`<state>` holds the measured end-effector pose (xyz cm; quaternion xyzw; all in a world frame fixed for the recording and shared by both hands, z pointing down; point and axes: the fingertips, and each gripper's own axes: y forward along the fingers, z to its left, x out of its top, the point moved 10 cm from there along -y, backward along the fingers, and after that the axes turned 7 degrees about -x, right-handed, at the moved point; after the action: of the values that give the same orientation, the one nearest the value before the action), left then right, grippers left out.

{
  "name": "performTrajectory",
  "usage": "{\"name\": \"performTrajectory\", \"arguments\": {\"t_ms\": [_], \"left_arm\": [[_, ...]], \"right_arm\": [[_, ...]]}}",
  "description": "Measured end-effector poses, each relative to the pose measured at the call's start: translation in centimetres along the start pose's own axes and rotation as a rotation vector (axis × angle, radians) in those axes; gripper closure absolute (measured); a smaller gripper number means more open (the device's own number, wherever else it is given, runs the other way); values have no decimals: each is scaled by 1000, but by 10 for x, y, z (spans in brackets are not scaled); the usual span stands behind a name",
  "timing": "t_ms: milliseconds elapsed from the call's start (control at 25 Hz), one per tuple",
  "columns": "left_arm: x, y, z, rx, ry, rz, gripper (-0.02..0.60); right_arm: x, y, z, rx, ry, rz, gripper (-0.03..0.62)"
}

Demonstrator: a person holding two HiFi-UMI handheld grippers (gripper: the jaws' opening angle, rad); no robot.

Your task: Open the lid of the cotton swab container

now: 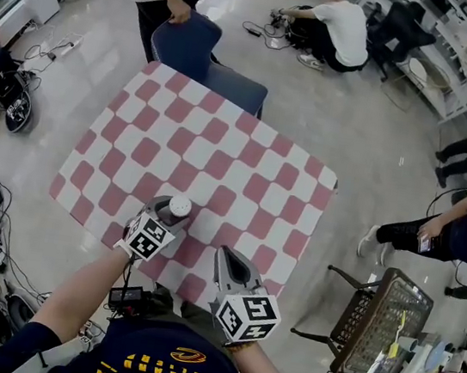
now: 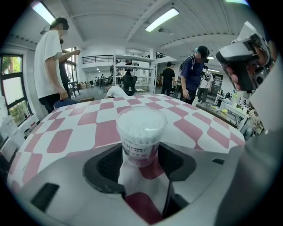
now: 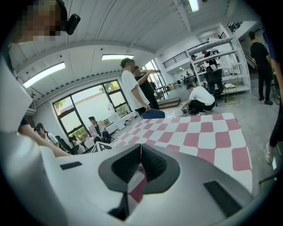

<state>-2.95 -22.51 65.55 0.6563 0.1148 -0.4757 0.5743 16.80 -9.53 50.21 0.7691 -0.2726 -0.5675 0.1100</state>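
A clear round cotton swab container (image 1: 180, 208) with its white lid on stands upright near the front edge of the pink-and-white checkered table (image 1: 222, 149). My left gripper (image 1: 168, 215) is open, one jaw at each side of the container's lower part. In the left gripper view the container (image 2: 140, 130) fills the gap between the dark pads (image 2: 106, 165), and I see no squeeze on it. My right gripper (image 1: 227, 263) hovers over the table's front edge, a little to the right of the container, shut on nothing. In its own view, the right gripper (image 3: 140, 152) shows its pads meeting.
A blue chair (image 1: 203, 55) stands at the table's far side with a person behind it. More people sit or stand on the floor to the far right. A wire basket chair (image 1: 382, 325) is at the right, and cables and gear (image 1: 8, 95) lie at the left.
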Motion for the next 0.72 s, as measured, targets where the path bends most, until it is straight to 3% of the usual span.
{"name": "performTrajectory", "arguments": {"t_ms": [360,720], "left_arm": [[15,-42,-10,-14,46,-69,333],[41,-107,-36,-19,85,-186,333]], "right_arm": [[4,-3,11,32,-26,-24,583],[23,-8,38,122,-125,-77,582]]}}
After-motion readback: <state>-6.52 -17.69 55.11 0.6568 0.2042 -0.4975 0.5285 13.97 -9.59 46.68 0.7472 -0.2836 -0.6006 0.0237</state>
